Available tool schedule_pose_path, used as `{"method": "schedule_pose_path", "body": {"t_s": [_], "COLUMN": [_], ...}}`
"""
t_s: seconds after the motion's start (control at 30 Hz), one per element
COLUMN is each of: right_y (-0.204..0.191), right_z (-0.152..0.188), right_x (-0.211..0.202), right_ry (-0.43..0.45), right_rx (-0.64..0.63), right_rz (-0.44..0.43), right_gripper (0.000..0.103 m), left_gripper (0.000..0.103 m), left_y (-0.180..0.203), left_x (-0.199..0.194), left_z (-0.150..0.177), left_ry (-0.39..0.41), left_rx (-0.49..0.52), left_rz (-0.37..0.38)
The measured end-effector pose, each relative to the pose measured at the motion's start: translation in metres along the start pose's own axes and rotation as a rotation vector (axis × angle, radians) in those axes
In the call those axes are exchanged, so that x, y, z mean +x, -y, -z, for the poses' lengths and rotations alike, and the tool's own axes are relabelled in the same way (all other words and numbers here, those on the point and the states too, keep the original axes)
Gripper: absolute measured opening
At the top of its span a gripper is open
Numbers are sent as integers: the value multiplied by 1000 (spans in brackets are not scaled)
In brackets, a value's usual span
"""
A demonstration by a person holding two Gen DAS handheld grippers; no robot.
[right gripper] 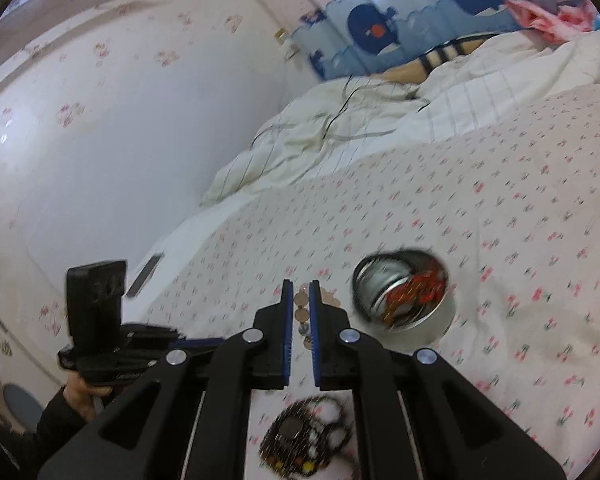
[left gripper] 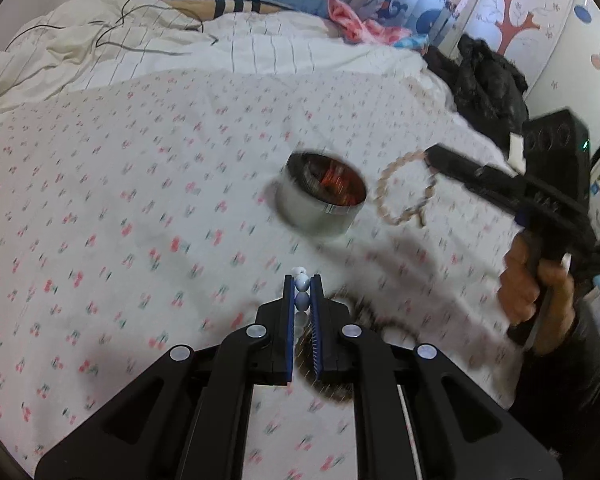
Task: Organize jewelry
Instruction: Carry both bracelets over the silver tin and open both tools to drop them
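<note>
Pale blue and white beads (left gripper: pixel 302 292), smooth and egg-shaped, are being pinched between the blue pads of the left gripper (left gripper: pixel 302 280), its jaws closed on the strand at six o'clock in the left wrist view. A dark beaded piece (left gripper: pixel 360 308) is being partly hidden behind that gripper's right finger. A round silver tin (left gripper: pixel 320 200) is being seen just right of centre, at about one o'clock from the jaws, with red jewelry (left gripper: pixel 338 184) lying inside it; motion blur is softening its rim. At three o'clock, a loop of tan beads (left gripper: pixel 404 192) is being held up in the air by the right gripper (left gripper: pixel 430 156), whose jaws are closed on it, just beside the tin and clear of it. The person's hand (left gripper: pixel 536 292) is being seen on that gripper's handle.

The cherry-print sheet (left gripper: pixel 120 200) is being left bare and wide from nine to twelve o'clock. A rumpled white duvet (left gripper: pixel 160 52) is bordering it at eleven o'clock. In the right wrist view, the bed's edge is being met by a wall (right gripper: pixel 100 140) at nine o'clock.
</note>
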State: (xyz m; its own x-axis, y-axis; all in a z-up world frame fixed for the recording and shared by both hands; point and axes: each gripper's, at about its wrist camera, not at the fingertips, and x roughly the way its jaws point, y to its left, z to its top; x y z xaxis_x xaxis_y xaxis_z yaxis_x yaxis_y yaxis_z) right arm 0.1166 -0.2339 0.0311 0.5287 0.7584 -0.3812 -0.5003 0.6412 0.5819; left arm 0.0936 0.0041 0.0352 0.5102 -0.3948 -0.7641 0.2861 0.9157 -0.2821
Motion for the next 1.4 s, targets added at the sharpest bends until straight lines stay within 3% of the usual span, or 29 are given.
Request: {"method": "schedule_pose_path", "body": {"t_s": [0.3,0.63,1.13,1.4], "right_y": [31,44,52,64], "right_z": [-23,-26,-18,-13], "right_x": [20,27,45,63], "right_ry": [35,16,-40,-82], "right_rx": [71,93,99,118], "right_rz": [61,51,65,108], "right_gripper": [8,8,8,8], "left_gripper": [7,7,7,12], "left_y": [28,37,34,25], "left_x": [30,59,90,109], "left_z": [-52,-79,-74,-66], "left_ry": [85,133,115,72], "left_rx": [-48,-104,-104,-135], "left_rz": [7,-1,-108,-118]}}
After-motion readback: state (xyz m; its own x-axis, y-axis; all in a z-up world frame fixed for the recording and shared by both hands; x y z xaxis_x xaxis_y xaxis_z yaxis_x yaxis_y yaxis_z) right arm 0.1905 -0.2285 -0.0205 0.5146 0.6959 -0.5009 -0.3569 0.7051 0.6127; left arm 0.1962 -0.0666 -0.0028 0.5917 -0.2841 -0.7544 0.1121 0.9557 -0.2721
